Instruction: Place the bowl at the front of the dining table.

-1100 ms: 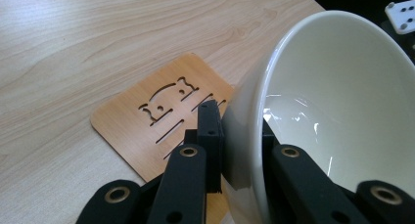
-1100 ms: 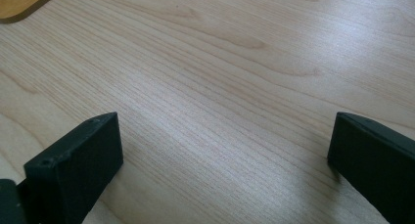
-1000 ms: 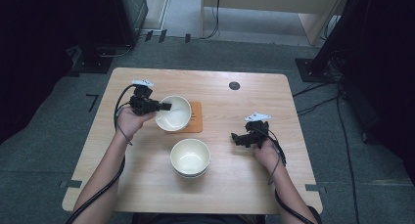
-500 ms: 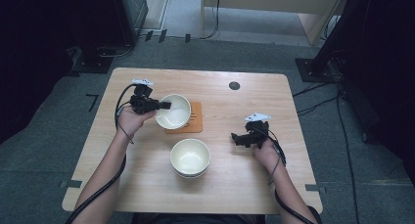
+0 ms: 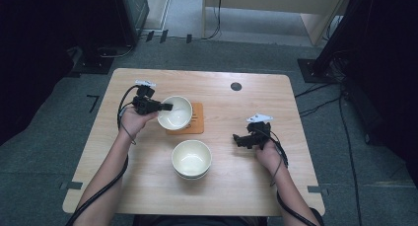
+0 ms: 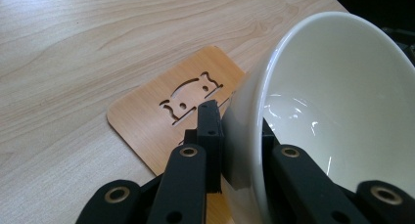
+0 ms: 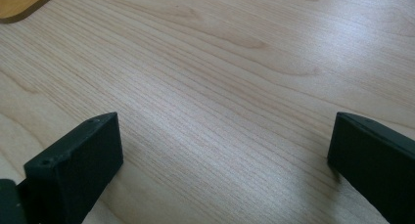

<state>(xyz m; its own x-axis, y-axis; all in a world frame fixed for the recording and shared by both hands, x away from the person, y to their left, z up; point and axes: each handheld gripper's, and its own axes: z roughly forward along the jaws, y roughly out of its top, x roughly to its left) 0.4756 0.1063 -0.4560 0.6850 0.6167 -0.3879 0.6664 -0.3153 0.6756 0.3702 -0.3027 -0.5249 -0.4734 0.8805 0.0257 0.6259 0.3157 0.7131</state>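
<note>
My left gripper is shut on the rim of a white bowl, one jaw outside the wall and one inside. In the left gripper view the bowl hangs tilted over an orange coaster with a cut-out face, gripped by the left gripper. Whether the bowl touches the coaster I cannot tell. A stack of cream bowls stands nearer the person, mid-table. My right gripper rests low at the right of the table, open, with bare wood between its jaws in the right gripper view.
The wooden table has a round black cable hole at its far side. A corner of the coaster shows at the top left of the right gripper view. Dark equipment and cables lie on the floor around the table.
</note>
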